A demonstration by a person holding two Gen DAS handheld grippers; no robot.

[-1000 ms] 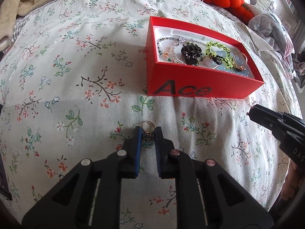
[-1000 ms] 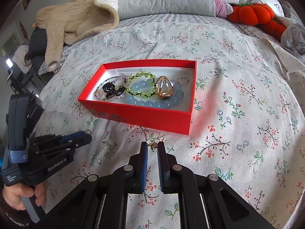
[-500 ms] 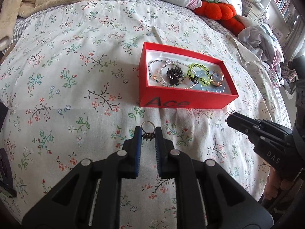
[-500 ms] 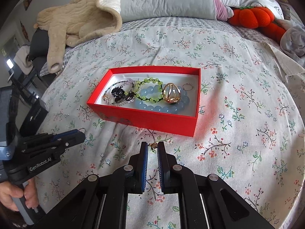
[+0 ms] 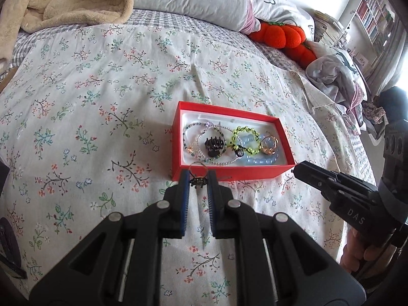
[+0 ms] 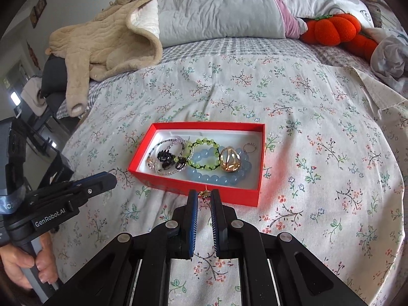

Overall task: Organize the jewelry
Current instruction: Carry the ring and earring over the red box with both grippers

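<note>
1. Both grippers are rising away from the bed, so the red box (image 5: pixel 230 173) is looking smaller than a second ago.
2. Left gripper (image 5: pixel 198 182) is carrying a ring (image 5: pixel 198 178) clamped between its fingers, just short of the box's near wall.
3. Right gripper (image 6: pixel 204 195) is pinching a small gold piece (image 6: pixel 204 193) at its fingertips, also short of the box.
4. Both pieces are likely heading into the box, beside the bracelets (image 6: pixel 204 156).

Bright, even daylight, strongest from the right side by the shelves (image 5: pixel 374 17). Soft shadows only. Red box (image 6: pixel 244 196) casts a reddish glow on the bed (image 6: pixel 280 183). Sharp centre; heavy fisheye bending, dark vignetted corners.
</note>
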